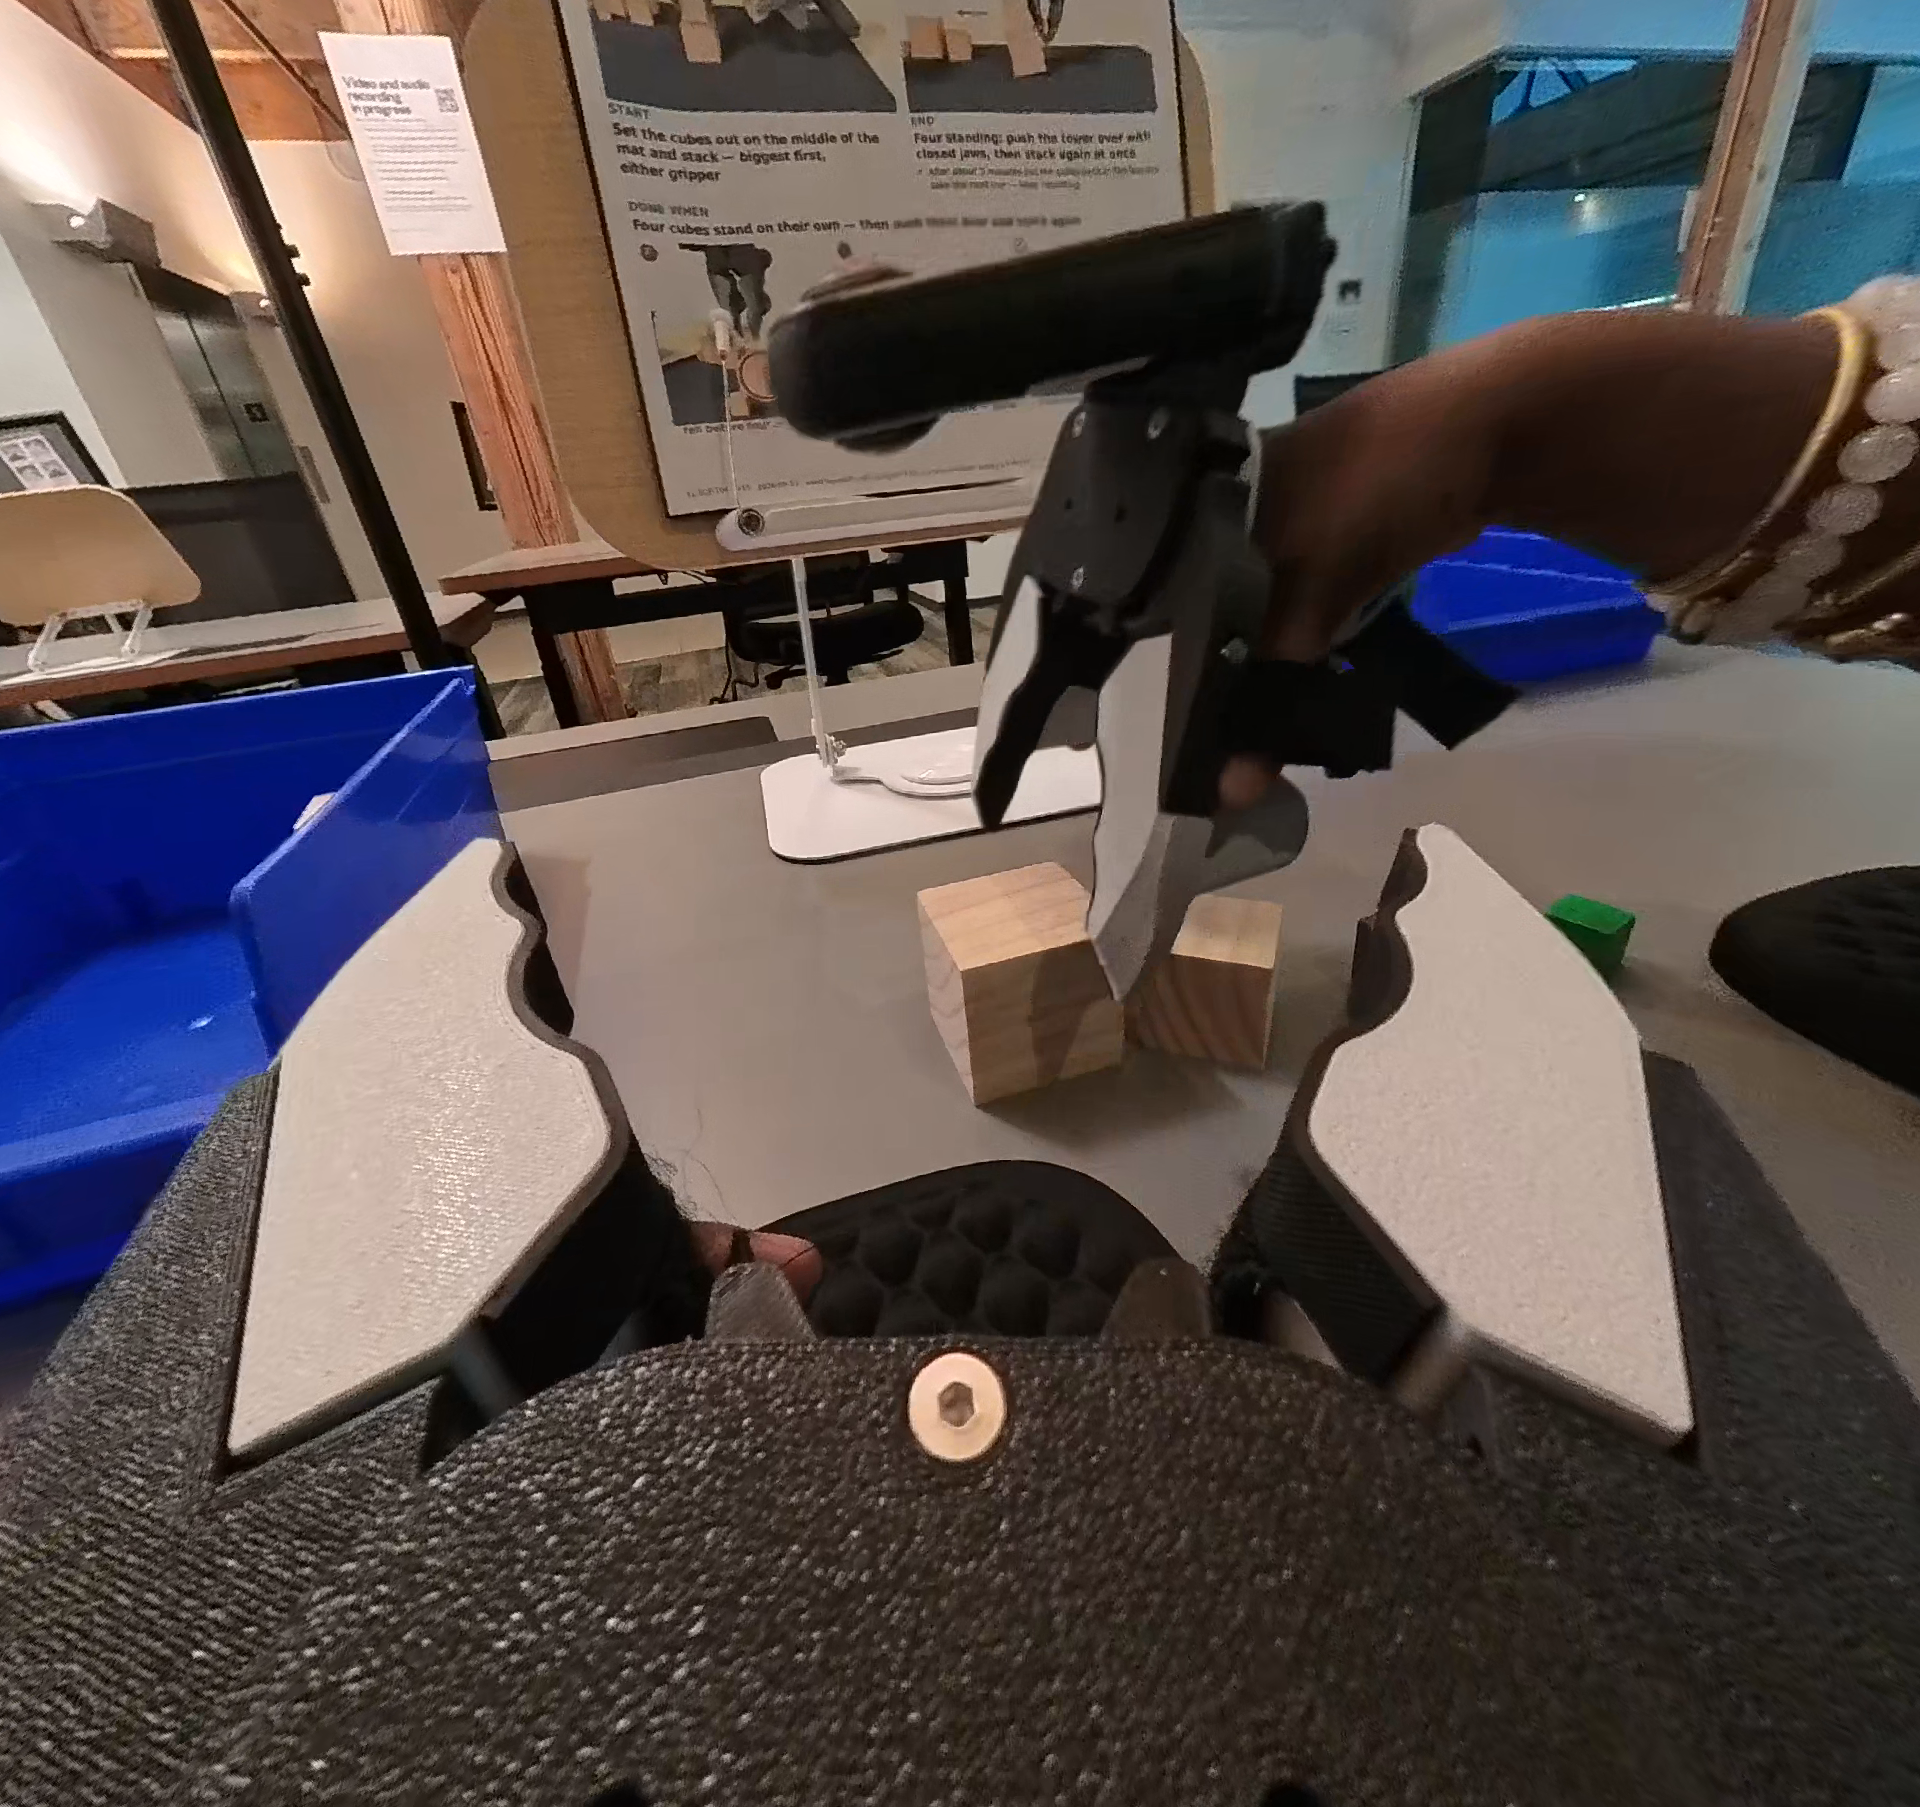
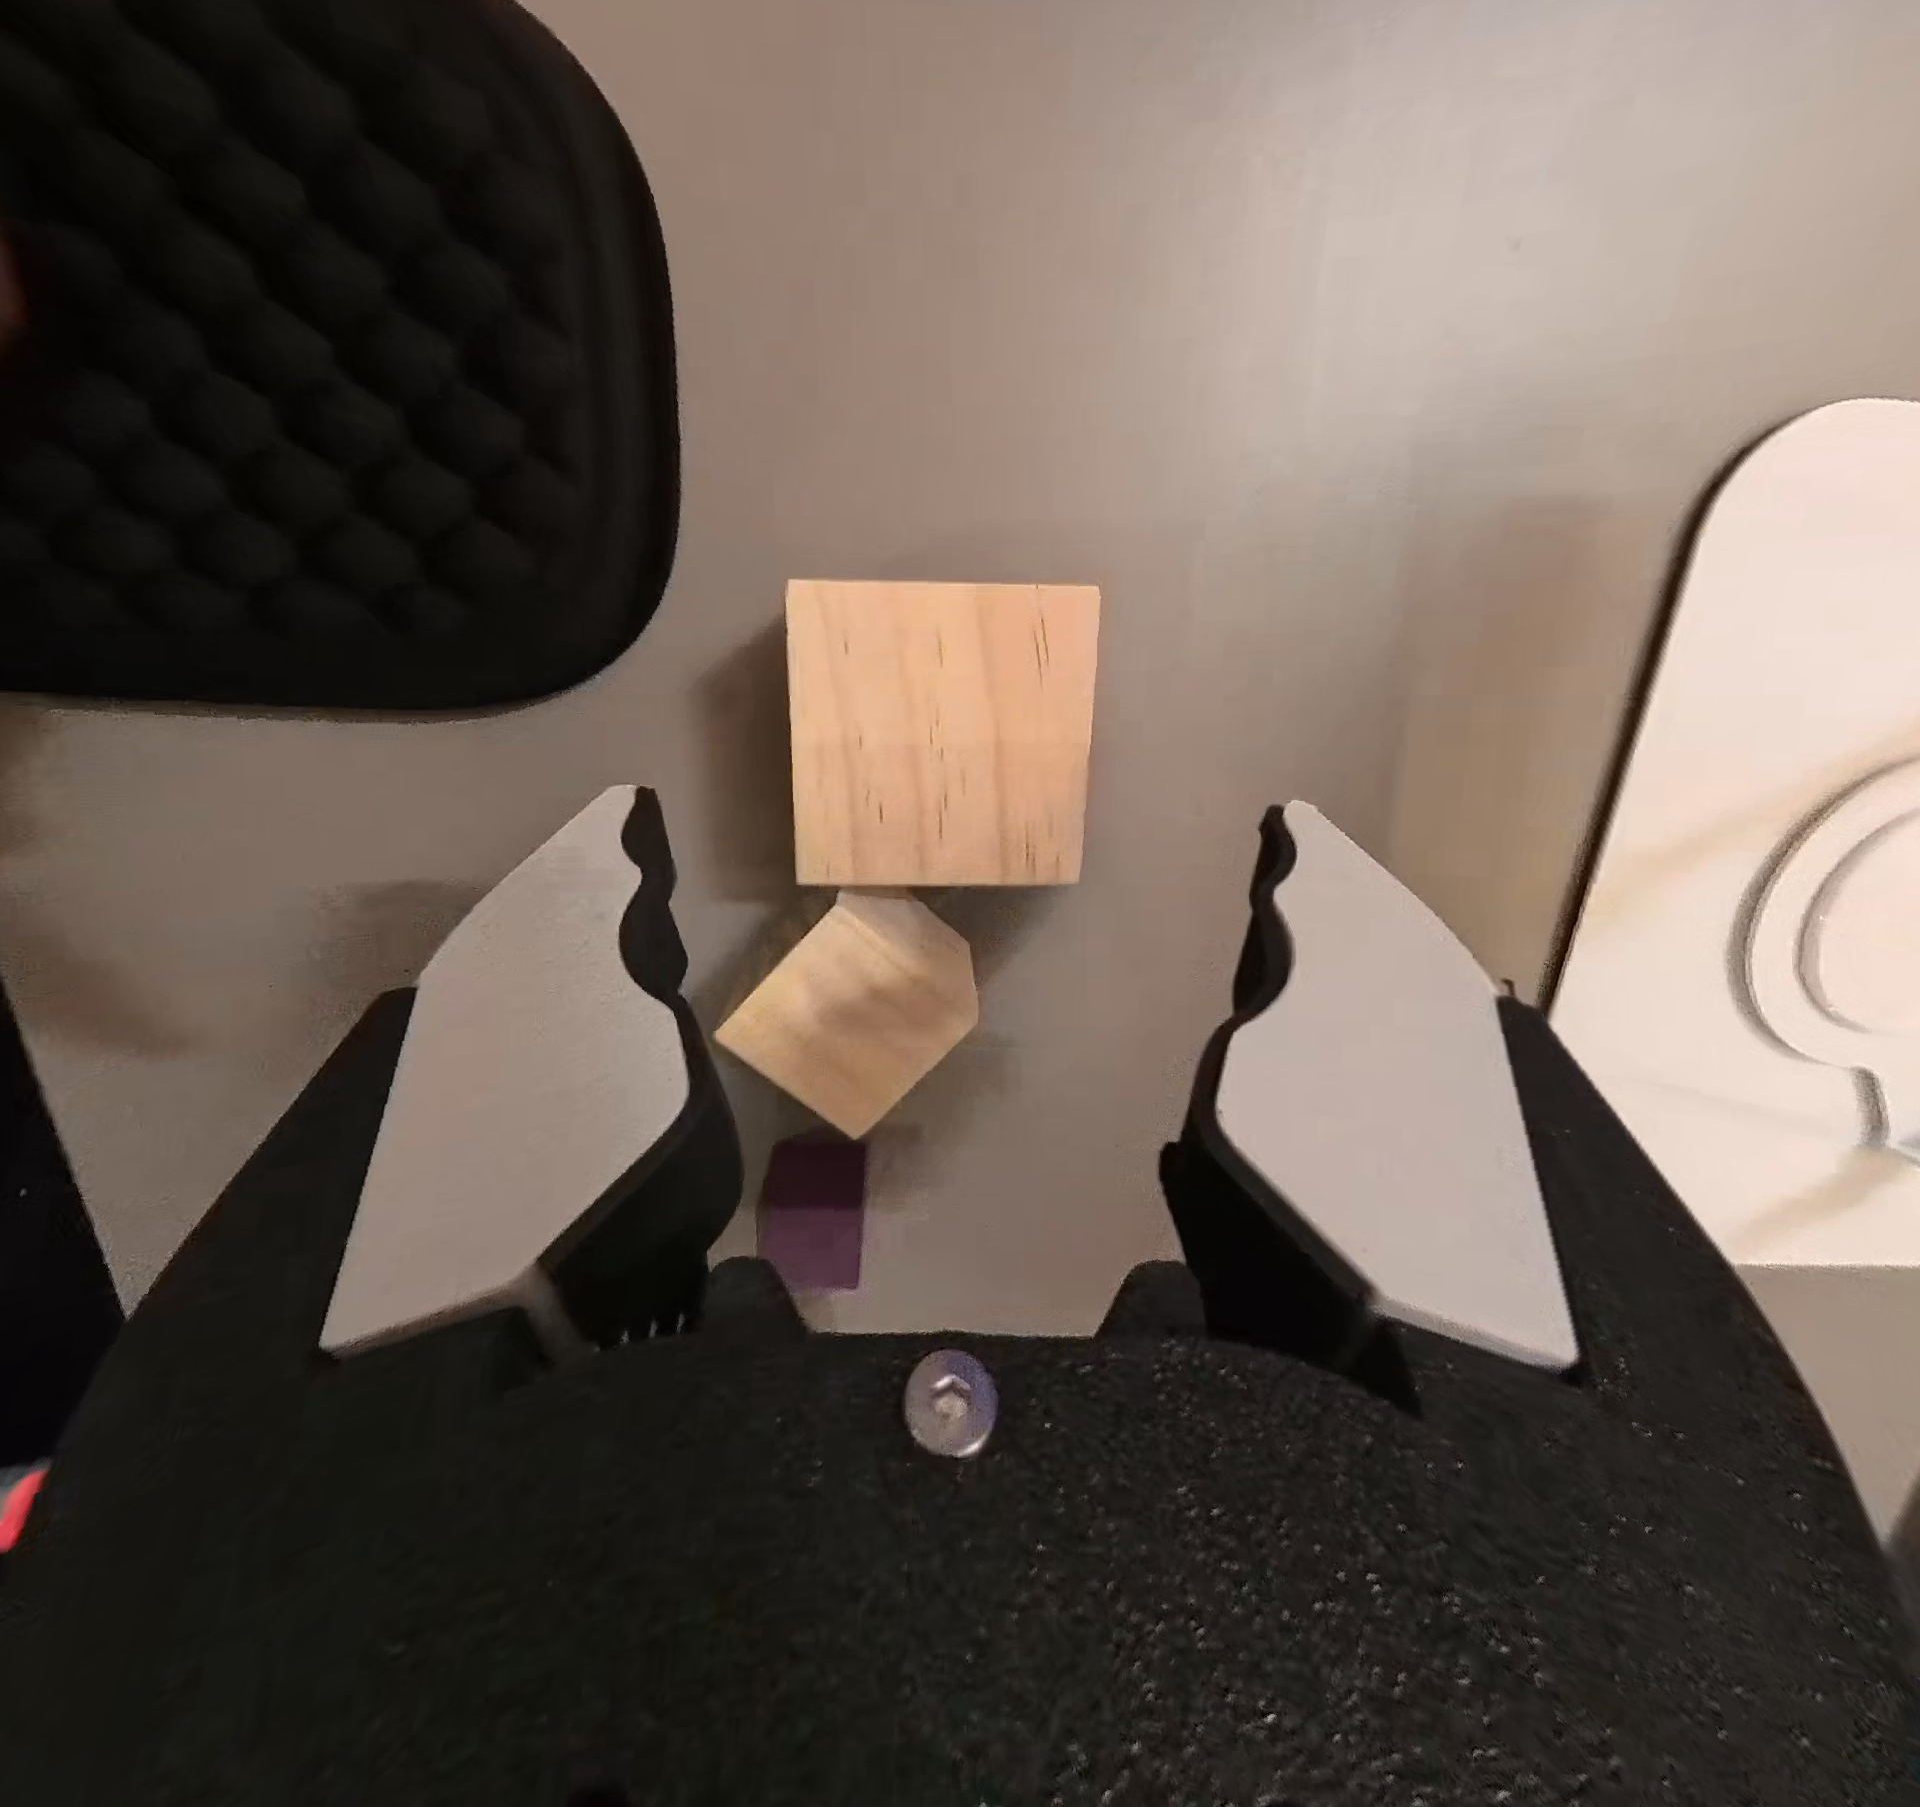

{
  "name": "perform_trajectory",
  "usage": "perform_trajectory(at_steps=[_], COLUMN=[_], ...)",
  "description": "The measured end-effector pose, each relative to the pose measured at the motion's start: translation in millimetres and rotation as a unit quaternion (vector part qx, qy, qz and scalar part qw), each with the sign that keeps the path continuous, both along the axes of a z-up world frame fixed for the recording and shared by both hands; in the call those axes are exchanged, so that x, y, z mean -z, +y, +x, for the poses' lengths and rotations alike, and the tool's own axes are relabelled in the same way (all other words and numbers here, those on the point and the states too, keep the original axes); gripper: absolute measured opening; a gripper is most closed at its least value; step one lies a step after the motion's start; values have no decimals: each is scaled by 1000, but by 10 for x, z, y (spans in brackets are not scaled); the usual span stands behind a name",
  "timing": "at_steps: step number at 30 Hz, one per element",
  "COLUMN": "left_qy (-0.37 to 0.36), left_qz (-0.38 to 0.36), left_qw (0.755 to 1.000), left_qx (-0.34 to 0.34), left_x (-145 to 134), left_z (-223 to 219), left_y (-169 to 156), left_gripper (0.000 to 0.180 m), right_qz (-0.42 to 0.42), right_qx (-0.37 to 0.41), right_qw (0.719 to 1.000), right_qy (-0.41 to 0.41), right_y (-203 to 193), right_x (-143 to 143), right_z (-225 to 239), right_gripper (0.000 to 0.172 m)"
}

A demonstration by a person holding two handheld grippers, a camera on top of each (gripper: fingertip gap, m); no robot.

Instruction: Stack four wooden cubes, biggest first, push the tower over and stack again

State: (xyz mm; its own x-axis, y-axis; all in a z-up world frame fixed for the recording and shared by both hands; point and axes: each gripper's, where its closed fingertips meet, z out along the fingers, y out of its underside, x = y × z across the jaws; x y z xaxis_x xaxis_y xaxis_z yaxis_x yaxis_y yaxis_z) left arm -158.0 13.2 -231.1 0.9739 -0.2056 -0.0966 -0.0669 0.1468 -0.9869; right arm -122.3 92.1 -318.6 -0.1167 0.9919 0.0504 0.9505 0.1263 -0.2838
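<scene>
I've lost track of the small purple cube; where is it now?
In the right wrist view the purple cube lies on the grey table, just below the smaller wooden cube, beside the open right tool's left finger.

The left wrist view looks low and level across the table (image 1: 727, 926) — toward a poster (image 1: 873, 147). The right wrist view stares straight down, close above. Both share the two wooden cubes (image 1: 1023, 988) (image 2: 940, 734) mid-frame.

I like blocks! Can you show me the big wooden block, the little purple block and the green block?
big wooden block (image 2: 940, 729), right wrist view, its top face
little purple block (image 2: 814, 1212), right wrist view, its top face
green block (image 1: 1590, 926), left wrist view, its top
</scene>
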Motion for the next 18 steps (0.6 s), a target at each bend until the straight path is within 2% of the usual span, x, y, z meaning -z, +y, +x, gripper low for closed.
perform_trajectory(at_steps=[4,7,9,11,18], left_qy=[-14,-19,-20,-23,-24], left_qz=[-7,-10,-9,-9,-12], left_qw=[1000,1000,1000,1000,1000], left_qx=[4,7,6,6,2], left_x=[7,11,10,9,17], left_z=[-23,-27,-30,-38,-50], left_y=[14,19,18,19,30], left_gripper=[146,145,145,145,146], right_qz=[-1,-7,-12,-27,-41], right_qx=[-22,-37,-46,-39,-30], right_qw=[999,998,998,998,998], right_qy=[-44,-51,-41,-39,-30], right_y=[-47,-64,-65,-60,-25], right_x=[128,206,235,251,154], right_z=[-29,-59,-92,-108,-243], right_gripper=[96,83,80,62,59])
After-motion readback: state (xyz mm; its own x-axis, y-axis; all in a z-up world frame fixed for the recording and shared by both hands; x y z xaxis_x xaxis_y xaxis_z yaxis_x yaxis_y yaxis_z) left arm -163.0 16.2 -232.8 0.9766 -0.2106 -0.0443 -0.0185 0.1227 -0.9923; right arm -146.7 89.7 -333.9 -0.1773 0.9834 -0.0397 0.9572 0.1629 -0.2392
